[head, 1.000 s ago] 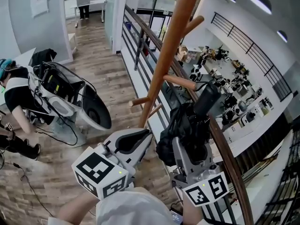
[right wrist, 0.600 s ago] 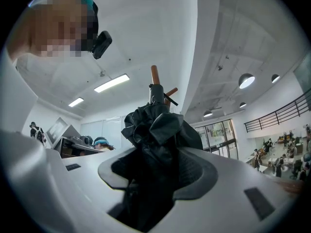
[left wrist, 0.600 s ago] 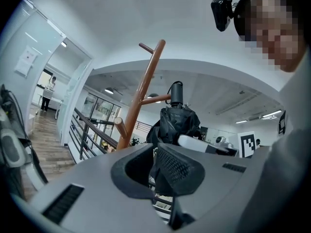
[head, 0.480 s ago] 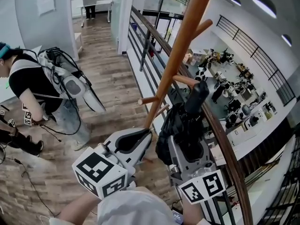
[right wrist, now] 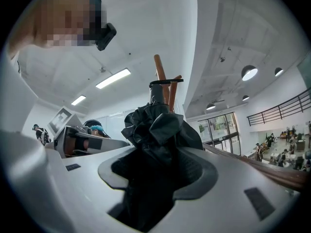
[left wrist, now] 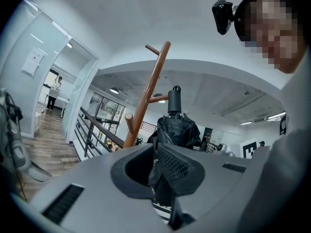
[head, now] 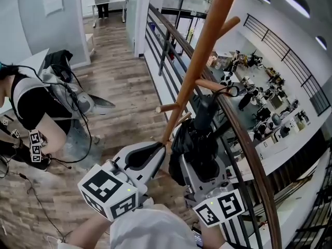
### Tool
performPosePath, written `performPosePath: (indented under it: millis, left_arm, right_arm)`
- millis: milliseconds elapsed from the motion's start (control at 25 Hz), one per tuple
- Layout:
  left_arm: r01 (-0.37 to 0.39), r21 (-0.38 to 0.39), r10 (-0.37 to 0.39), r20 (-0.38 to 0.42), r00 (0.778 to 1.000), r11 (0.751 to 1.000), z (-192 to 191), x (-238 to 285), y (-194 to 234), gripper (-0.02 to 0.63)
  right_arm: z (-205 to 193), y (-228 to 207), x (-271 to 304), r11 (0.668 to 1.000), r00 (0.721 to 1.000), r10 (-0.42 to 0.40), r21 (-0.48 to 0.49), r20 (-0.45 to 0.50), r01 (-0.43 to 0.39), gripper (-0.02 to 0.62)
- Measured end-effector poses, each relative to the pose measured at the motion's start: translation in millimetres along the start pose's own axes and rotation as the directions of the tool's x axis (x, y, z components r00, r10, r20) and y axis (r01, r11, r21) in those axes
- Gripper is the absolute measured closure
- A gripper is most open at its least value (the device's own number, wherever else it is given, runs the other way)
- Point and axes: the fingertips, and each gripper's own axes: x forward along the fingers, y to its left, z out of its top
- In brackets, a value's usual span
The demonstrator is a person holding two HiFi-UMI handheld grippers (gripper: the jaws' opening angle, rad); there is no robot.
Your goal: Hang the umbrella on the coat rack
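Umbrella, black, folded and fabric-wrapped, lay just right of the tall brown wooden coat rack, its handle at a right-hand peg. A curved wooden handrail ran close on the right, and open plank floor lay left. The white right gripper clamped the bundled fabric. The white left gripper, jaws slightly parted, held nothing.

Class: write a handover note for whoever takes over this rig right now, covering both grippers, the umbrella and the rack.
Right gripper: shut on the folded umbrella, handle up.
Left gripper: jaws slightly apart, empty, beside the umbrella.
Rack: just ahead; strap near a peg, not clearly hooked.
Done: umbrella brought to the rack.
To do: loop the strap over the peg, then release.
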Motion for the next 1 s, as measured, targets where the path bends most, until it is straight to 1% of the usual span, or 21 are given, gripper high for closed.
performPosePath:
  millis: [320, 560, 680, 880, 1000]
  left_arm:
    - [-0.017, -0.018, 0.017, 0.0, 1.0, 1.0, -14, -2, 14, 0.563]
    - [-0.038, -0.039, 0.038, -0.007, 0.999, 0.998, -12, -3, 9, 0.563]
    - [-0.05, -0.052, 0.049, -0.011, 0.999, 0.997, -19, -2, 11, 0.563]
    - [-0.07, -0.07, 0.068, -0.03, 0.997, 0.995, -37, 0, 30, 0.563]
    - [-0.082, -0.076, 0.079, -0.037, 0.996, 0.994, -43, 2, 33, 0.563]
  right_arm:
    - [-20, 6, 9, 1.0, 0.999, 0.029, 0.006, -0.017, -0.029, 0.353]
    - [-20, 2, 11, 0.999, 0.998, 0.041, 0.032, -0.043, -0.039, 0.353]
    - [-31, -2, 12, 0.998, 0.997, 0.049, 0.048, -0.062, -0.046, 0.353]
    - [-59, -3, 26, 0.997, 0.994, 0.053, 0.069, -0.097, -0.047, 0.353]
    - [-68, -6, 26, 0.996, 0.992, 0.054, 0.082, -0.112, -0.045, 0.353]
